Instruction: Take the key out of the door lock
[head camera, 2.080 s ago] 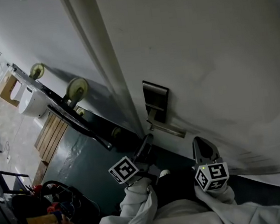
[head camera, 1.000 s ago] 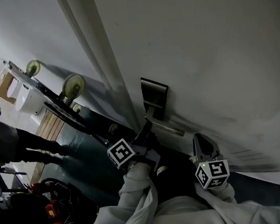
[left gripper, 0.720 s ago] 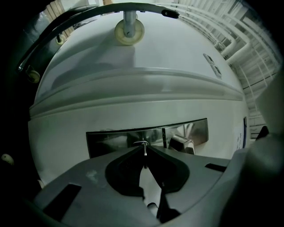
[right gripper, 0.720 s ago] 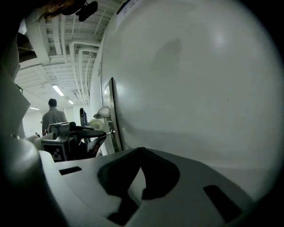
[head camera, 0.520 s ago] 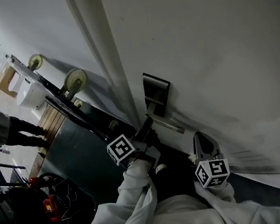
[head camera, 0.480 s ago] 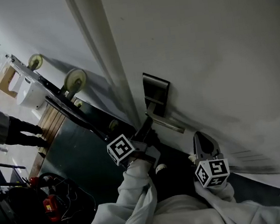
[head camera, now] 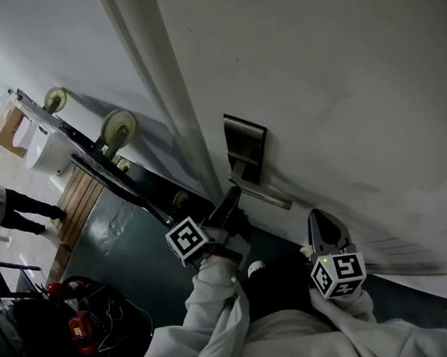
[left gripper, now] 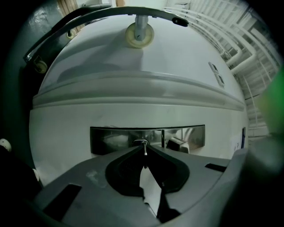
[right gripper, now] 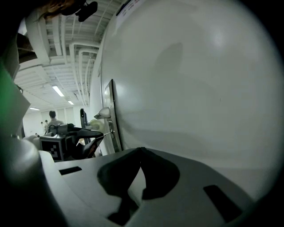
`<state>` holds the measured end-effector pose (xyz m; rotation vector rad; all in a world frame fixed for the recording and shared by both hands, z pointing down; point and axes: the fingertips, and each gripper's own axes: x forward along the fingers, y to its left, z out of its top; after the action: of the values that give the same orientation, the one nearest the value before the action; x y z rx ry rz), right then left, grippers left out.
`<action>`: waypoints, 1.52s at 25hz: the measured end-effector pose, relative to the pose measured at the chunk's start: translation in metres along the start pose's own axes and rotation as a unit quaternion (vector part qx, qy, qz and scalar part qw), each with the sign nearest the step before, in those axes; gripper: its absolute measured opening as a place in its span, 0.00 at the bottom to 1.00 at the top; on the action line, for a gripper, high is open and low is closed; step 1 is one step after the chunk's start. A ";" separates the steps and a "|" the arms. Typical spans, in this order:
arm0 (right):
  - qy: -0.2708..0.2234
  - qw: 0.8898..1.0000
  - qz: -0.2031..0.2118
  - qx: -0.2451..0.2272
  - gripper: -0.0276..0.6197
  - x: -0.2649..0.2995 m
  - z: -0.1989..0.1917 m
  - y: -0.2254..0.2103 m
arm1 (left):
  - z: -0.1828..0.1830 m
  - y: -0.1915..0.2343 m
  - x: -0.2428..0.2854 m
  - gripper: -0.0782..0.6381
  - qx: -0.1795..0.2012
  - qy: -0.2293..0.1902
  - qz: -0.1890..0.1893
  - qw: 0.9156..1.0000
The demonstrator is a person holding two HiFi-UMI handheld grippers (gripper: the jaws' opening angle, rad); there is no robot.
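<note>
The steel lock plate (head camera: 248, 151) sits on the white door (head camera: 341, 78), with the lever handle (head camera: 263, 198) below it. My left gripper (head camera: 231, 203) reaches up to the plate's lower end. In the left gripper view its jaws are closed on the thin metal key (left gripper: 144, 149), right in front of the keyhole (left gripper: 141, 142) in the lock plate (left gripper: 111, 141). From the right gripper view, the key (right gripper: 108, 132) spans from the left gripper (right gripper: 91, 138) to the plate; whether its tip is still inside I cannot tell. My right gripper (head camera: 326, 235) hangs shut and empty by the door, lower right.
The door frame (head camera: 155, 85) runs left of the lock. A cart with pale wheels (head camera: 120, 130) and a dark bar leans at the wall. A wooden pallet (head camera: 81, 204) lies on the dark floor, and a person's legs (head camera: 13, 209) show at far left.
My left gripper rose from below the handle up to the lock plate and now pinches the key. A person walked in at the left. The right gripper stayed put.
</note>
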<state>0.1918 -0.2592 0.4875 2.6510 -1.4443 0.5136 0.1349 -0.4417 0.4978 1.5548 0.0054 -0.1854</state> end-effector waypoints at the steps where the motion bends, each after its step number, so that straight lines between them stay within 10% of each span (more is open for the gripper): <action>1: 0.000 1.000 0.001 -0.001 0.12 0.000 0.000 0.001 | 0.000 -0.001 -0.004 0.15 0.010 0.002 0.001 1.000; 19: 0.001 1.000 0.022 -0.016 0.12 -0.004 -0.002 0.019 | -0.004 -0.003 -0.028 0.15 0.036 0.002 -0.006 0.999; 38: 0.009 0.996 0.083 -0.034 0.12 0.015 -0.002 0.048 | 0.032 0.003 -0.085 0.15 0.150 -0.048 0.057 0.986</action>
<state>0.1587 -0.2974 0.4901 2.4822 -1.6545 0.4900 0.0477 -0.4632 0.5120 1.8395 -0.1951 -0.1768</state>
